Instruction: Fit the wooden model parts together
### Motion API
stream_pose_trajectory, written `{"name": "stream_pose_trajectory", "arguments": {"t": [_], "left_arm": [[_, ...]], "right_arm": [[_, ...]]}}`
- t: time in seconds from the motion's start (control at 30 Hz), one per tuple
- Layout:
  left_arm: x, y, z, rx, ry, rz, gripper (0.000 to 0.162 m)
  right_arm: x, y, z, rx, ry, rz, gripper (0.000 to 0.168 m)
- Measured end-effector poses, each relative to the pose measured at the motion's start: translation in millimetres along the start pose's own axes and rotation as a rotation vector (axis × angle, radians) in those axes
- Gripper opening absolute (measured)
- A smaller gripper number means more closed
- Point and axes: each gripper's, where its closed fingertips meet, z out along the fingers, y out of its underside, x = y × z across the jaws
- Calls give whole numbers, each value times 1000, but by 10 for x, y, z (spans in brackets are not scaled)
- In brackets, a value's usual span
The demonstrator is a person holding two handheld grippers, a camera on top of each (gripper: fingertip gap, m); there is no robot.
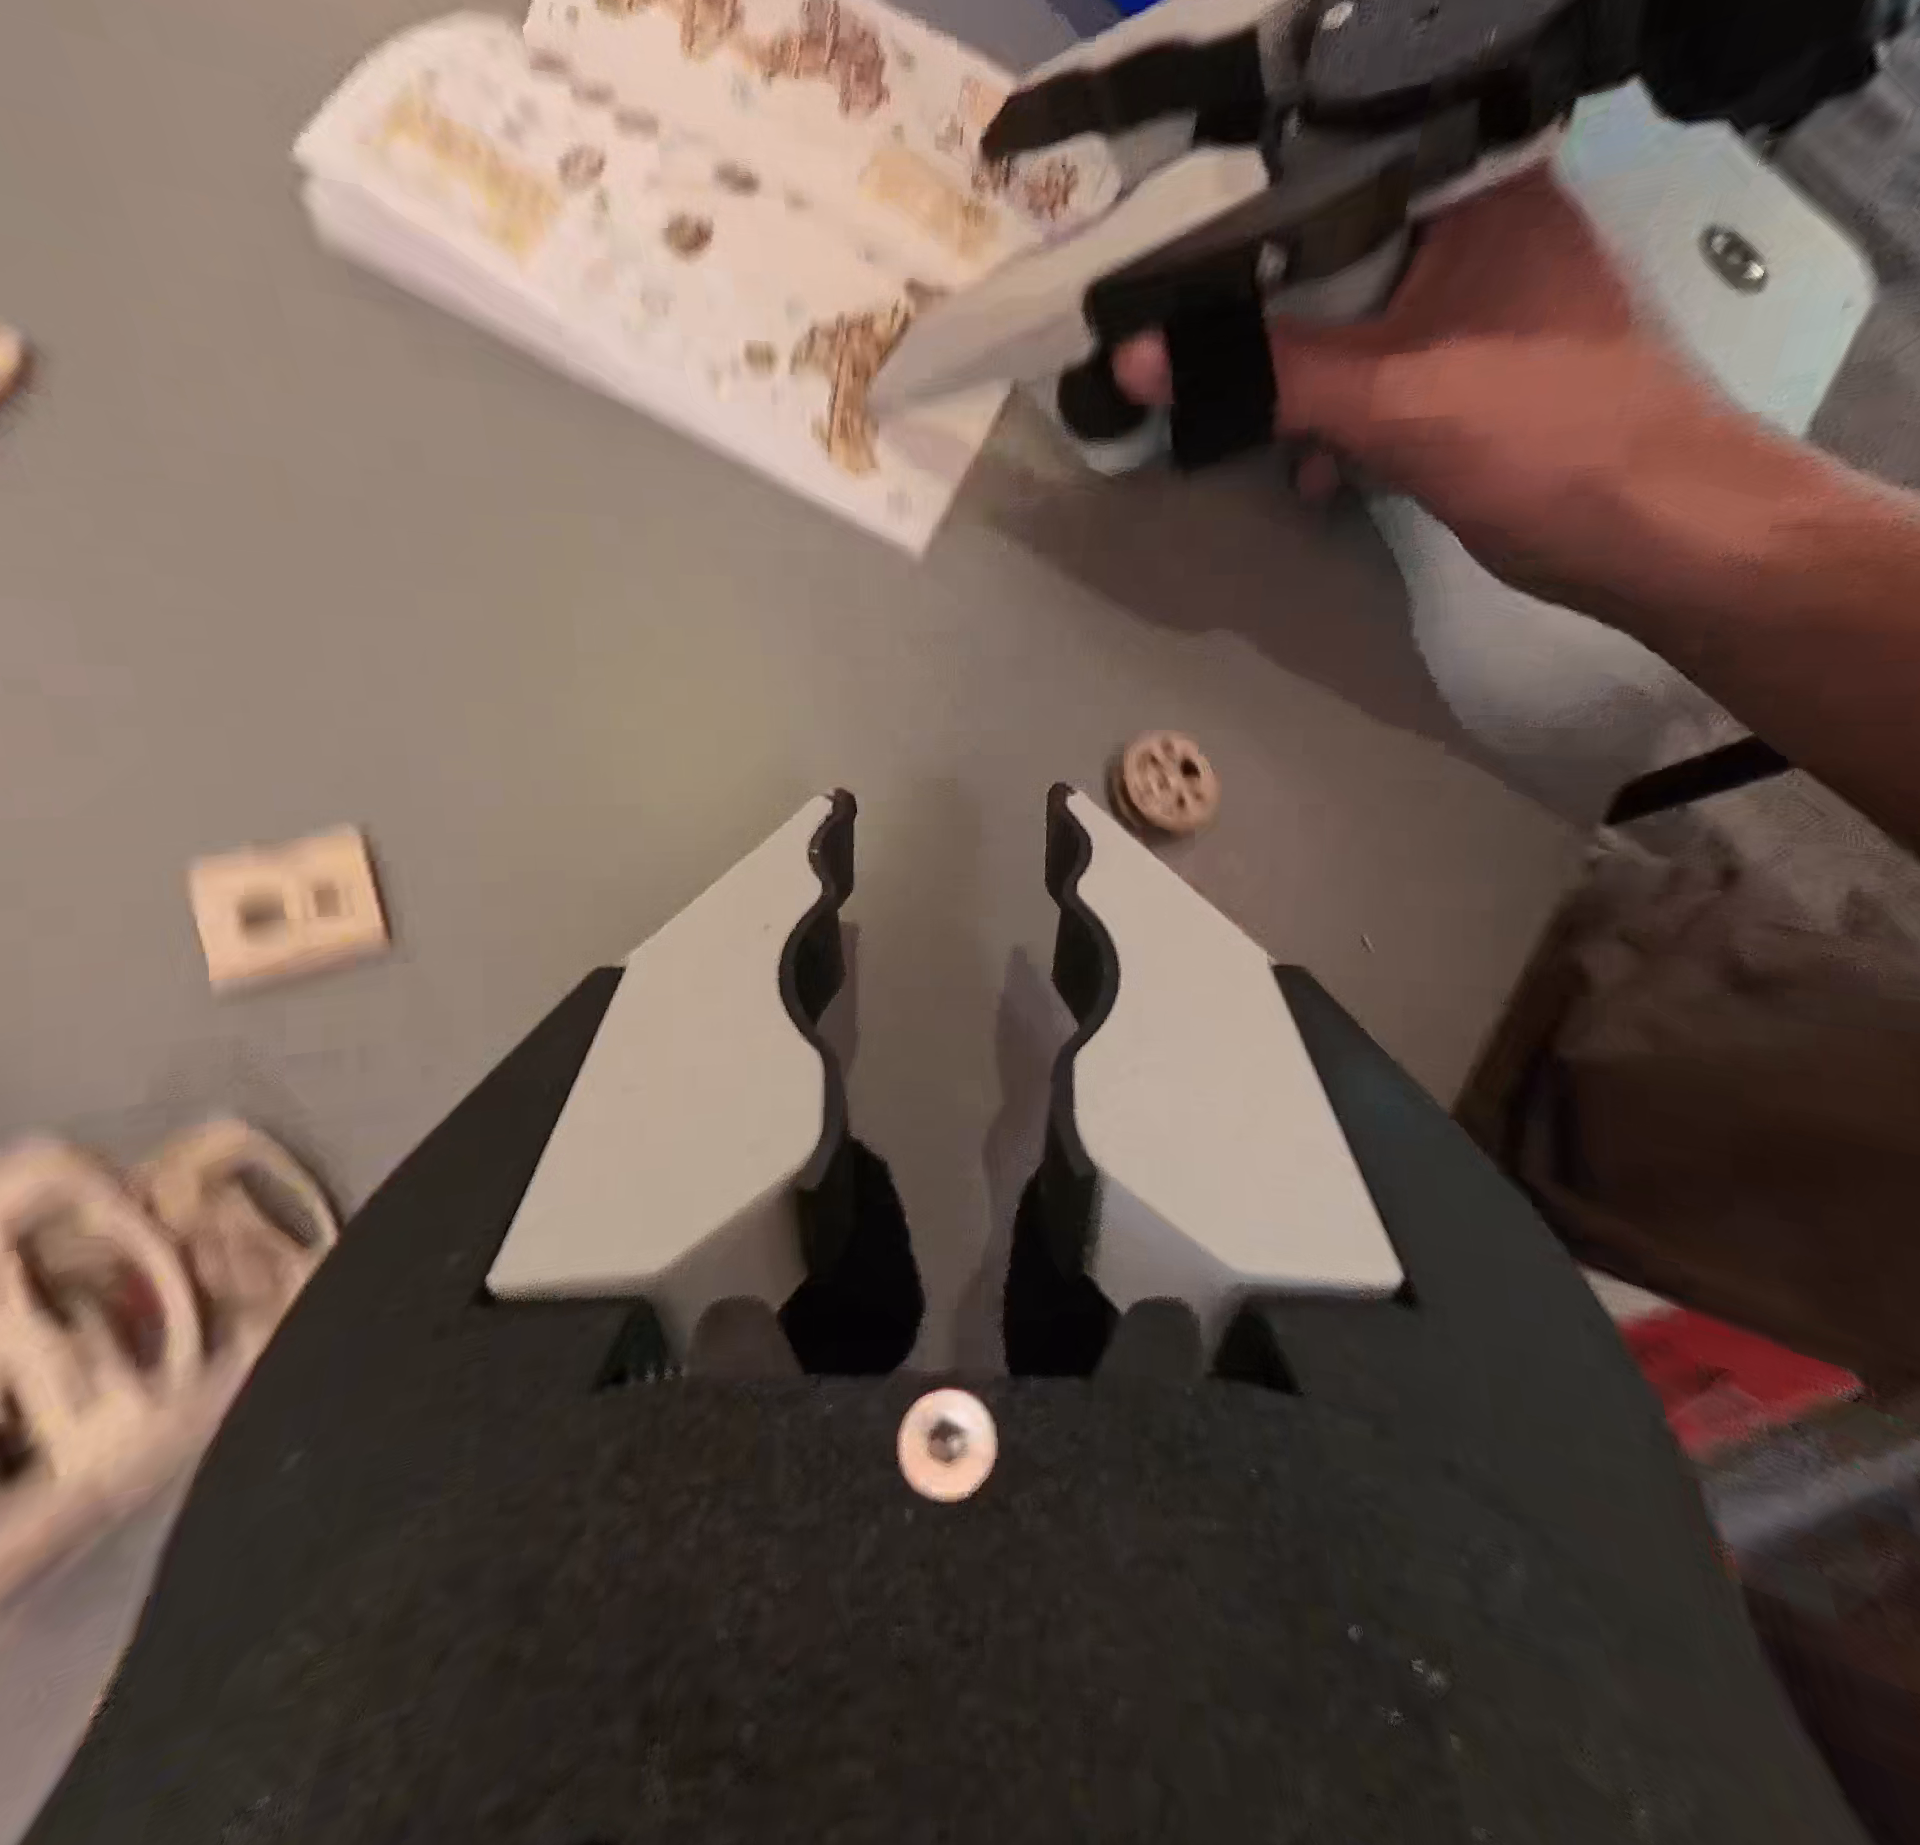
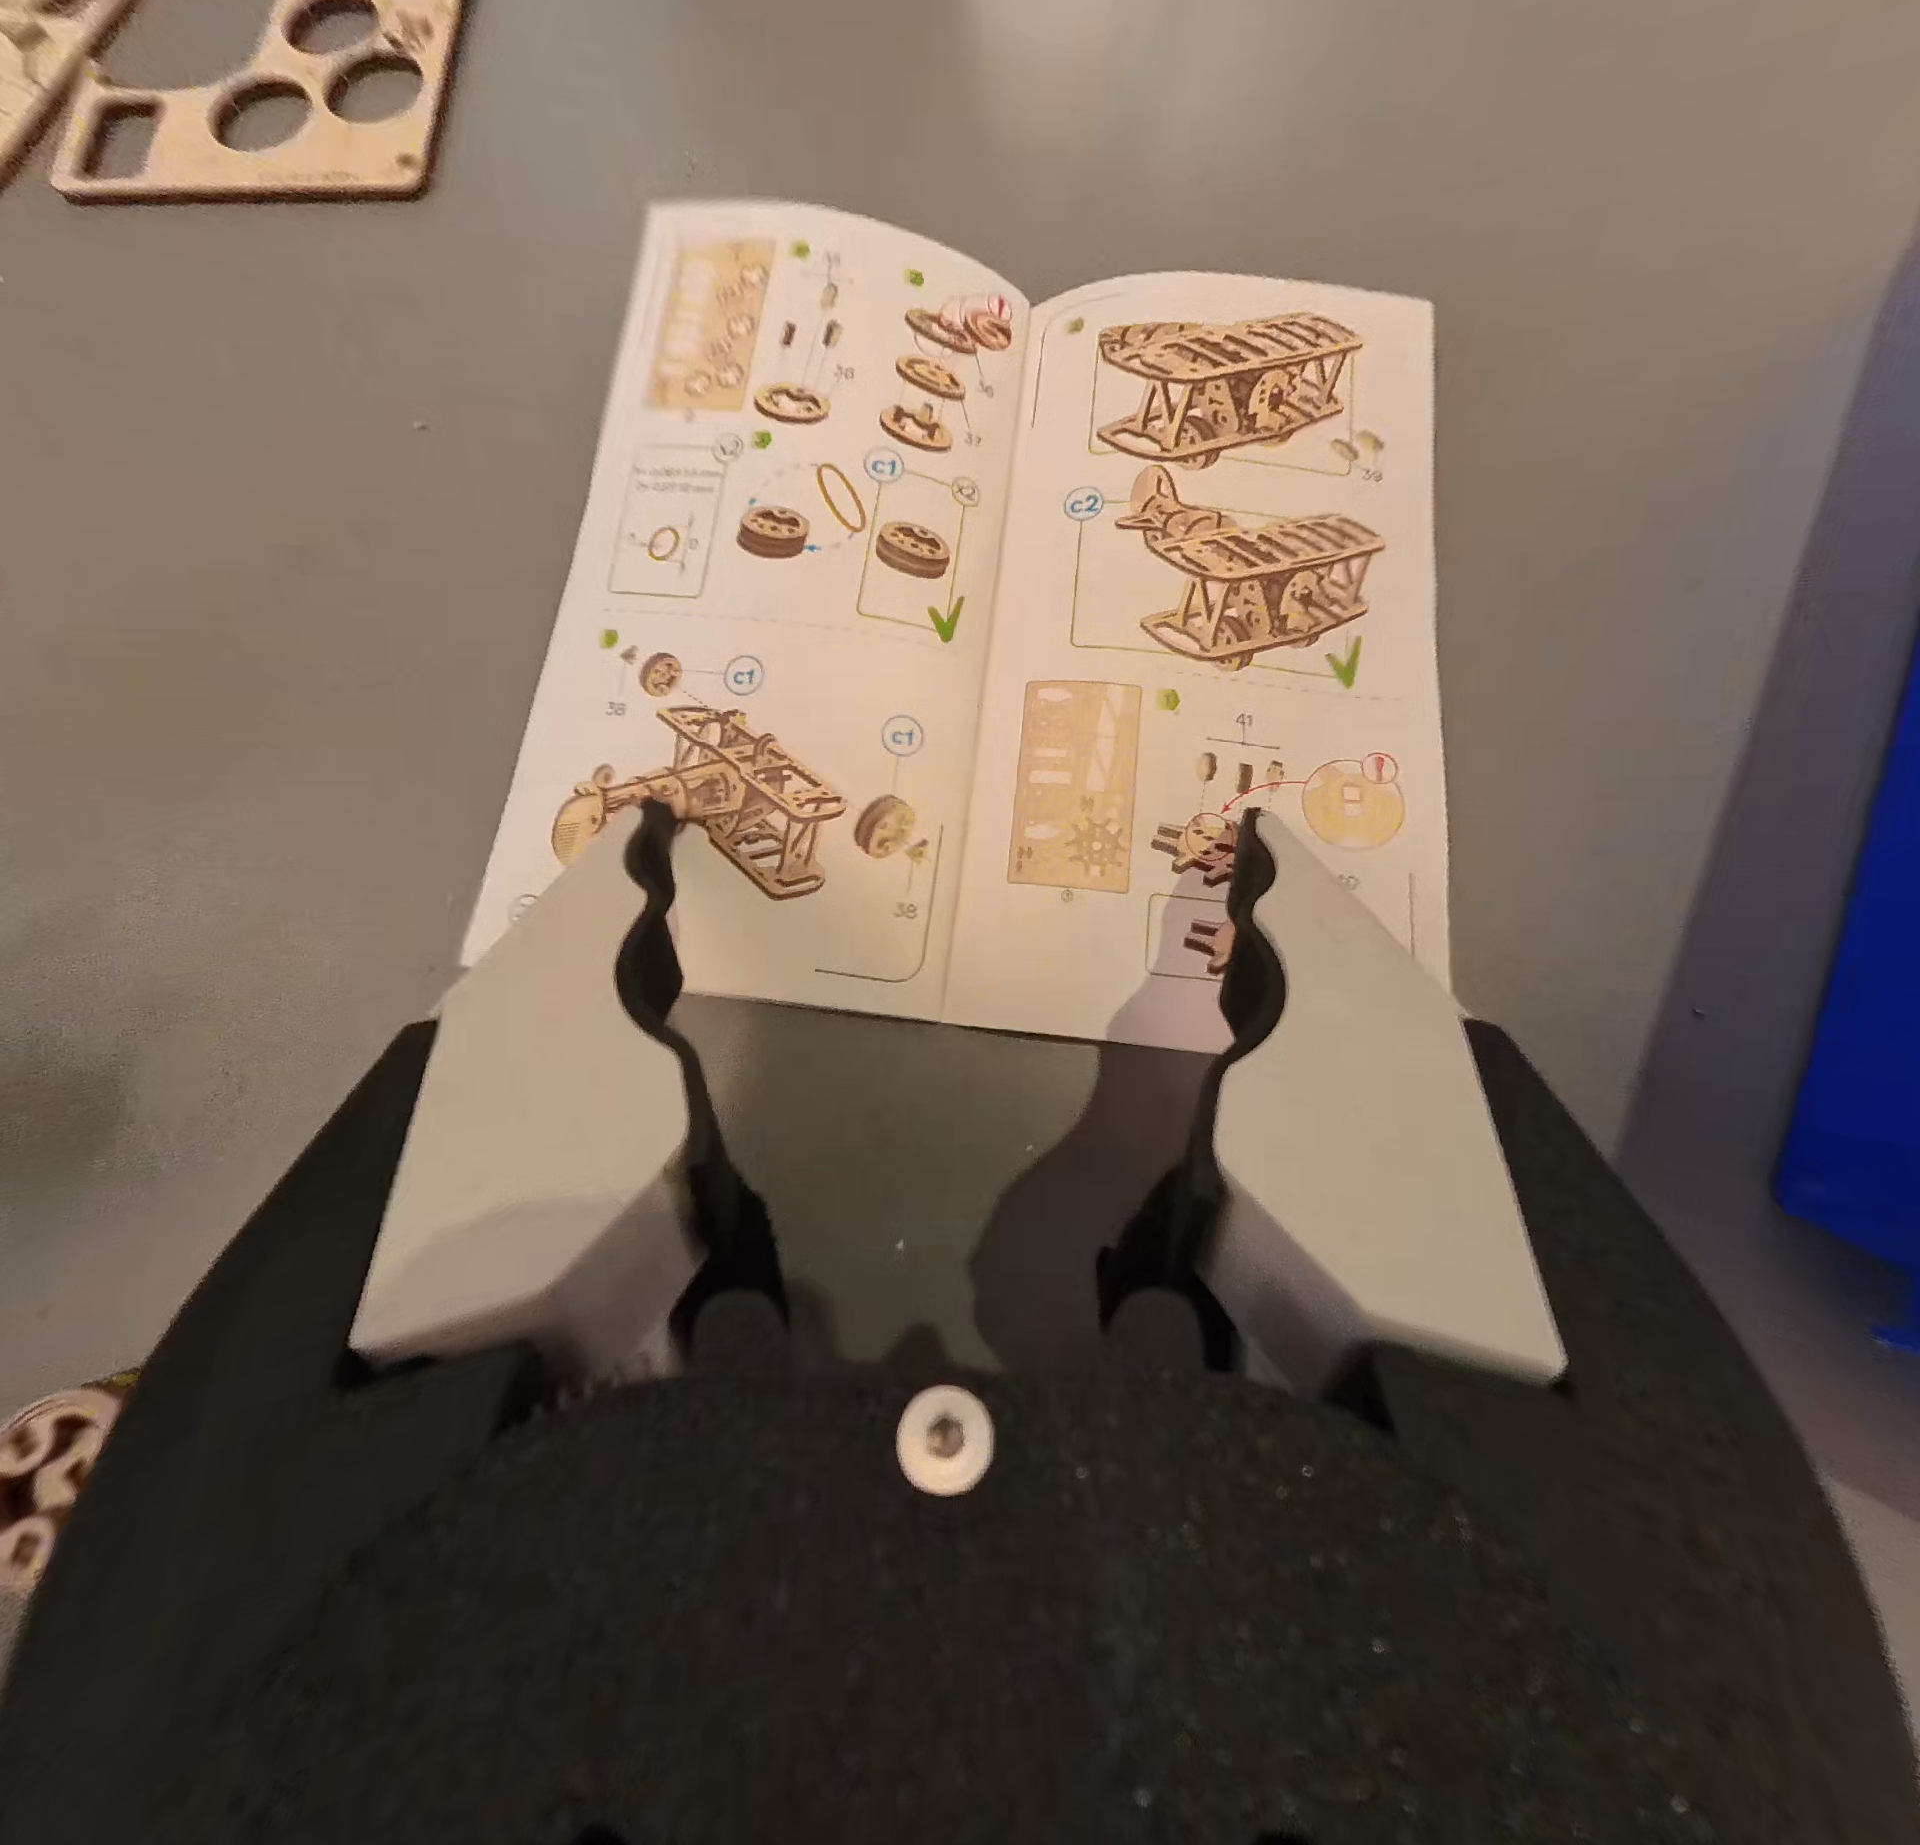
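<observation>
Left claw (image 1: 951,808): jaws stood a modest gap apart, nothing between them, hanging over bare grey counter (image 1: 582,673).
Right claw (image 2: 945,824): spread wide and empty too, poised over the near edge of the open instruction booklet (image 2: 966,590); in the left wrist view the right claw (image 1: 940,268) hovered over that same booklet (image 1: 665,185), gripped by the person's hand (image 1: 1455,413).
Nearest part: a small wooden wheel (image 1: 1169,772) lay flat on the counter, just beyond the left claw's right fingertip and off its centre line.
Other parts: a square wooden piece with two holes (image 1: 286,907) sat well off to the left; a blurred cluster of wooden rings (image 1: 135,1307) lay at the lower left edge; another assembled wooden bit (image 2: 47,1473) peeked in at the right view's lower left corner.
Spent sheets: a punched-out wooden sheet (image 2: 260,81) lay far back on the counter, apart from the booklet.
Progress, as judged: nothing was held, so no fitting was under way; the parts lay scattered.
Risk one: a closing left claw would likely clip the wheel's rim rather than straddle it, because the wheel sat to one side.
Risk two: a thin disc lying flat offers little edge, so it could skid or flip.
Risk three: the right claw, dropping where it was, might pinch the paper pages instead of wood.
Risk four: the blur suggested quick motion, which would make misjudged reaches likelier.
</observation>
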Motion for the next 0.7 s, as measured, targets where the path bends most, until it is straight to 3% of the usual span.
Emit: {"name": "stream_pose_trajectory", "arguments": {"t": [0.13,0.33,0.4,0.47,0.53,0.7], "left_arm": [[-172,496,-667,56,-145,-189,34],[-1276,1318,-1941,7,-557,-324,34],[-1541,1497,-2186,-34,-601,-334,36],[-1716,1437,-2279,-31,-606,-303,37],[-1848,1139,-2262,-6,-603,-209,37],[-2320,469,-1865,-161,-607,-90,40]], "right_arm": [[-125,-188,-273,125,-64,-2,102],[-426,-310,-684,187,-150,-59,93],[-503,-278,-724,178,-182,-24,93],[-604,-219,-738,159,-236,34,93],[-707,-164,-762,146,-274,81,93],[-952,-107,-876,155,-295,103,92]]}}
